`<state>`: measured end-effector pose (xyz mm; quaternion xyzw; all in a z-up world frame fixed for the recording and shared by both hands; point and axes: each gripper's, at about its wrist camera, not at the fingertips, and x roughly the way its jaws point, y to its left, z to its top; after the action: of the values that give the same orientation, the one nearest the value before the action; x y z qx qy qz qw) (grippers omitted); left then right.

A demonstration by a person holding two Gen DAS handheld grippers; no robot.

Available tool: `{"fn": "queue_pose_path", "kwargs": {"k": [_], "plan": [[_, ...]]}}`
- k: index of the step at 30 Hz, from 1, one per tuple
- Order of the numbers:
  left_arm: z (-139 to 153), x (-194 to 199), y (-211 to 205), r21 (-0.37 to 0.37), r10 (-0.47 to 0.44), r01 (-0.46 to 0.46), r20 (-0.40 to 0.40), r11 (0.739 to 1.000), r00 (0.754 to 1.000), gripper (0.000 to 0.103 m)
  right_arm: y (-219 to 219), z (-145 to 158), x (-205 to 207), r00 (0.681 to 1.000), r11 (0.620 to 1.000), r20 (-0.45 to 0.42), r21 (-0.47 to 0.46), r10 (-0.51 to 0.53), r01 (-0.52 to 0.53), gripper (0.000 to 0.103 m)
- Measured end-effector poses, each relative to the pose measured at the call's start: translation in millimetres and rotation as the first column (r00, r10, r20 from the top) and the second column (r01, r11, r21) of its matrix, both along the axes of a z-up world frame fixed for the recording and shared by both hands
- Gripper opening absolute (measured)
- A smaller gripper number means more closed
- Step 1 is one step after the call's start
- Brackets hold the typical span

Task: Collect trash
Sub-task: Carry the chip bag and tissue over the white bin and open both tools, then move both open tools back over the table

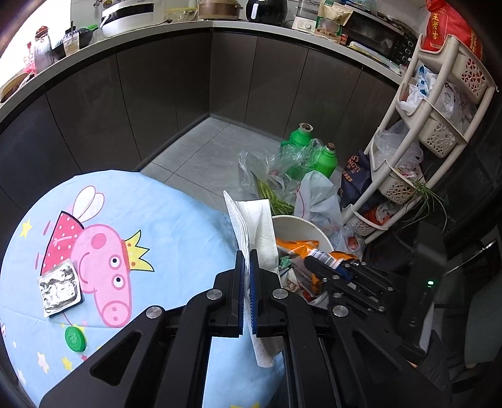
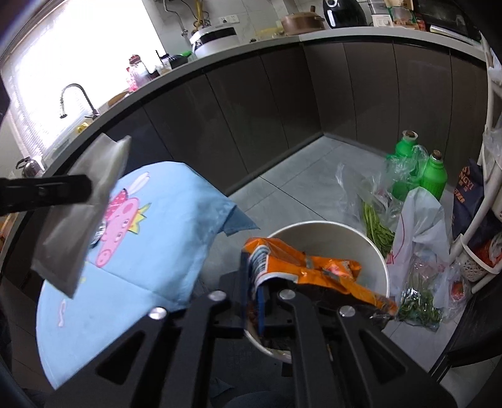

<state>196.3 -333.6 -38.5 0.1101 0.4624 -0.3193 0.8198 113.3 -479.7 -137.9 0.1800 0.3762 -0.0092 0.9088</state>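
Observation:
My left gripper [image 1: 249,255] is shut on a white paper napkin [image 1: 254,226] and holds it above the table's right edge, next to the white trash bin [image 1: 301,224]. The napkin also shows in the right wrist view [image 2: 81,213], hanging from the left gripper [image 2: 89,188]. My right gripper [image 2: 253,266] is shut on an orange snack wrapper [image 2: 313,266] and holds it over the trash bin [image 2: 329,232]. The right gripper [image 1: 313,260] with the wrapper [image 1: 298,244] also shows in the left wrist view. A crumpled foil pack [image 1: 59,288] and a green bottle cap [image 1: 75,338] lie on the blue cartoon tablecloth [image 1: 163,219].
Two green bottles [image 1: 310,147], plastic bags [image 1: 317,201] and green vegetables [image 2: 376,226] lie on the floor behind the bin. A white basket rack [image 1: 439,125] stands at right. Dark cabinets under a cluttered counter [image 1: 219,23] run behind.

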Motion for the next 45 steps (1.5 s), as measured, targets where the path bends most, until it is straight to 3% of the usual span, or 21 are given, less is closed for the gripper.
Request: {"fn": "queue_pose_path", "kwargs": {"k": [1,2,5,16,26,28,29,30,36,41,43,45], "plan": [[-1,1,-2,0.002,-0.001,0.001,-0.002,1.000,1.000,0.003,-1,-5,1,1.000,1.000,-0.007,0.006,-0.006,0.006,0.043],[-2,2,-5,0.004,-0.003,0.003,-0.003,1.000,1.000,0.003,-3,-8,1,1.000,1.000,-0.012,0.013,-0.010,0.010,0.054],[-4,2,-12,0.009,-0.012,0.012,-0.008,1.000,1.000,0.003,-6,-15,-6,1.000,1.000,-0.015,0.024,-0.012,0.012,0.060],[-22,-5,-45,0.025,-0.086,0.087,-0.042,0.996,0.995,0.003,-17,-27,-34,0.999,0.998,-0.044,0.062,-0.026,0.028,0.059],[-69,13,-87,-0.025,-0.145,0.143,-0.148,0.989,0.978,0.005,-22,-39,-38,0.995,0.998,-0.085,0.032,-0.052,0.055,0.057],[-73,16,-92,-0.029,-0.143,0.140,-0.113,0.990,0.983,0.028,-25,-42,-39,0.994,0.997,-0.092,0.031,-0.062,0.065,0.057],[-73,17,-92,-0.027,-0.135,0.133,-0.093,0.991,0.986,0.058,-26,-43,-39,0.994,0.997,-0.094,0.031,-0.063,0.066,0.057],[-71,17,-90,-0.033,-0.122,0.120,-0.065,0.992,0.990,0.078,-27,-44,-40,0.993,0.997,-0.095,0.032,-0.063,0.067,0.057],[-57,17,-79,-0.051,-0.086,0.086,-0.006,0.995,0.996,0.094,-28,-42,-37,0.995,0.998,-0.084,0.035,-0.058,0.061,0.062],[-45,17,-67,-0.038,-0.050,0.050,0.005,0.998,0.999,0.094,-18,-29,-34,0.998,0.999,-0.054,0.016,-0.035,0.036,0.092],[-39,18,-59,-0.029,-0.035,0.035,-0.004,0.999,0.999,0.094,-15,-21,-33,0.999,1.000,-0.041,0.011,-0.026,0.026,0.099],[-31,16,-47,-0.033,-0.006,0.006,-0.014,0.999,1.000,0.094,-11,-13,-33,0.999,1.000,-0.038,-0.002,-0.013,0.013,0.099]]}}
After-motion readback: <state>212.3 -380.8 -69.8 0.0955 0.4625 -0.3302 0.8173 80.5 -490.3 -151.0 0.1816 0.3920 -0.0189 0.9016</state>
